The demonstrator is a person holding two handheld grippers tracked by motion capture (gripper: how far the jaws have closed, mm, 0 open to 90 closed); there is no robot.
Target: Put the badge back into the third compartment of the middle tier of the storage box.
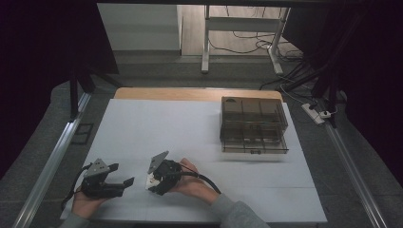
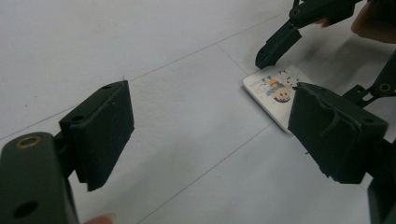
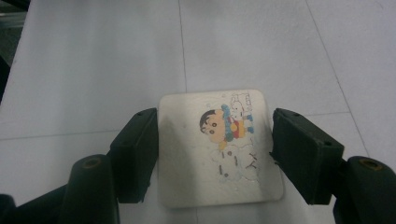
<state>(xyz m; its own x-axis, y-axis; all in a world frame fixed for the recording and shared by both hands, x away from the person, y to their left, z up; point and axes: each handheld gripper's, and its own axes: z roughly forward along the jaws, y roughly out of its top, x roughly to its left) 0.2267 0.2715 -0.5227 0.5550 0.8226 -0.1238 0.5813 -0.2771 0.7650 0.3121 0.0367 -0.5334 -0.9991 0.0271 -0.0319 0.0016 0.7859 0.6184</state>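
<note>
Card [image 3: 219,147]: white, matt, faintly grainy face with a colour cartoon print; looks like thick board or foam. Clamped between pads [image 3: 137,154] of right gripper [image 1: 153,182]: black, matt, rubber-like. Left gripper [image 2: 210,135] pads [image 2: 105,133]: same black matt facing, the 3 o'clock one frayed at its edge; brass-coloured insert in jaw body. Table [image 1: 157,128]: white, matt, smooth sheet, thin seams; bare wood strip at 12 o'clock. Box [image 1: 254,124]: smoky translucent plastic, glossy.
</note>
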